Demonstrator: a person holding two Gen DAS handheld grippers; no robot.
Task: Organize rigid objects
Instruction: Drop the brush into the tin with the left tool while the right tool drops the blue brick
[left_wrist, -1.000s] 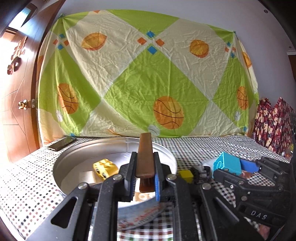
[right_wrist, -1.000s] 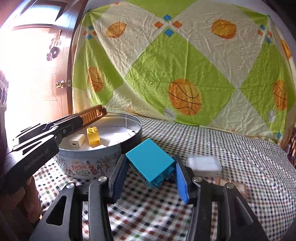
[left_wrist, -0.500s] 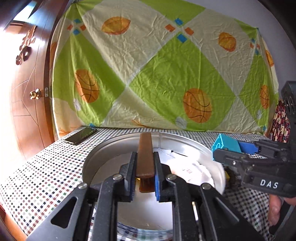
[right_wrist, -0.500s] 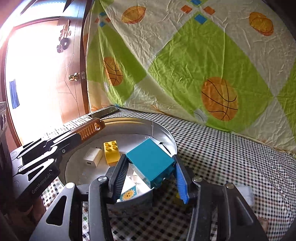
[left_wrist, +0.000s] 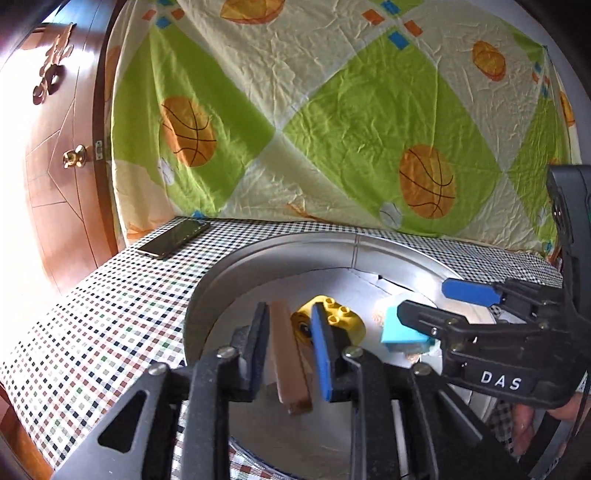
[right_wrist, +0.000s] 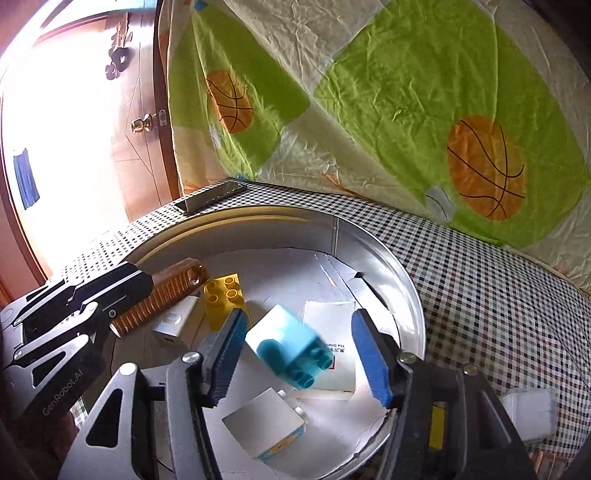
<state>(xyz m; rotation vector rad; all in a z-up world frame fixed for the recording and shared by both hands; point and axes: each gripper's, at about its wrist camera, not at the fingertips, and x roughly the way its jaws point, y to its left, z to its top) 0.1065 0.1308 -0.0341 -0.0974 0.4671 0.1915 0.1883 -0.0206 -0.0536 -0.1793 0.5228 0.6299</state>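
Both jaws opening, blue block and comb now loose over tin

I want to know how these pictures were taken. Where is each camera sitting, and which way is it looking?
Left wrist view: sits on the left gripper, looking along its opening fingers down into the round tin; a brown comb lies loose between them; the right gripper and some fingers of a hand show at right.
Right wrist view: sits on the right gripper, looking into the same tin; a blue block is between its opening fingers, untouched; the left gripper shows at left.
Both share the tin, yellow block, comb, blue block, phone and basketball sheet.
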